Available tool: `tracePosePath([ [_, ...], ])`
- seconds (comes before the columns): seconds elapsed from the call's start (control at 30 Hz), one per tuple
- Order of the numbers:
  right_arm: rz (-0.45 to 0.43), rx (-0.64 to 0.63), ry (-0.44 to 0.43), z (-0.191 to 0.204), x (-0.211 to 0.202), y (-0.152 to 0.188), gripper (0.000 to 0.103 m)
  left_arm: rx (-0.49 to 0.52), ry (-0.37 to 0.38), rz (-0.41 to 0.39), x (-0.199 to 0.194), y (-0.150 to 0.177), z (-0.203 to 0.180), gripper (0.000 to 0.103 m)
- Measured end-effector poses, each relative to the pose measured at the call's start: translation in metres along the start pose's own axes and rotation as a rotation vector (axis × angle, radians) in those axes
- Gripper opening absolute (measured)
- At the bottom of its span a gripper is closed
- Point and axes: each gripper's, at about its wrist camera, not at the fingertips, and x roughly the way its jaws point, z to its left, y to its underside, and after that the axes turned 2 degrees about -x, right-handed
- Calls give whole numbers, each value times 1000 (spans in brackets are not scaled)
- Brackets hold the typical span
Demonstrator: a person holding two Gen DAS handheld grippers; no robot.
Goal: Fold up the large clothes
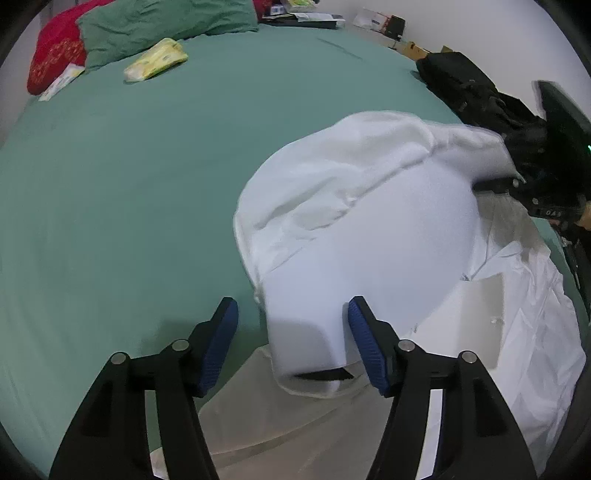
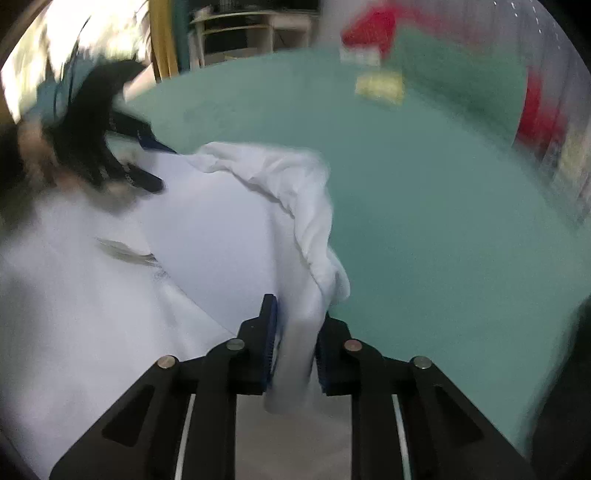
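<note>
A large white garment (image 1: 388, 229) lies rumpled on the green bed sheet (image 1: 129, 184), with a bunched edge along its far side. In the left wrist view my left gripper (image 1: 293, 314) straddles a raised fold of the white cloth (image 1: 306, 339). The fold lies against the right pad and a gap shows at the left pad. In the right wrist view my right gripper (image 2: 297, 314) is shut on a narrow fold of the white garment (image 2: 295, 354) at its edge by the sheet. The left gripper (image 2: 122, 155) shows blurred at the upper left, held by a hand.
Red pillow (image 1: 55, 55), green pillow (image 1: 159, 26) and a yellow packet (image 1: 155, 61) lie at the far end of the bed. A black bag (image 1: 469, 92) and boxes (image 1: 391, 22) are at the right edge. Wooden shelf (image 2: 240, 29) stands beyond the bed.
</note>
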Motion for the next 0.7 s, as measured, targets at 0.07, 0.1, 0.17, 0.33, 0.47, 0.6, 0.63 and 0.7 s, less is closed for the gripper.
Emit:
tracePosePath([
  [0.07,-53,-197,247,34,-10,-5,17,37,-97,-104,-12,-4,-10,28],
  [0.1,-85,-232,310,45,-13,-5,17,65,-209,-201,-23,-4,-19,23],
  [0.17,-115,-284,424,63,-15,-2,17,71,-295,-317,-36,-2,-29,22],
  [0.33,-125,-449,529,98,-12,29,17,136,-358,-266,-31,22,-52,22],
  [0.47,-142,-509,490,120,-29,51,21,125,-364,-266,-43,45,-57,22],
  [0.6,-113,-549,439,129,-28,57,22,83,-310,-242,-66,63,-59,22],
  [0.63,-102,-542,414,130,-32,59,22,78,-302,-233,-70,70,-61,22],
  [0.7,-77,-547,393,128,-35,66,22,66,-277,-213,-77,84,-68,22],
])
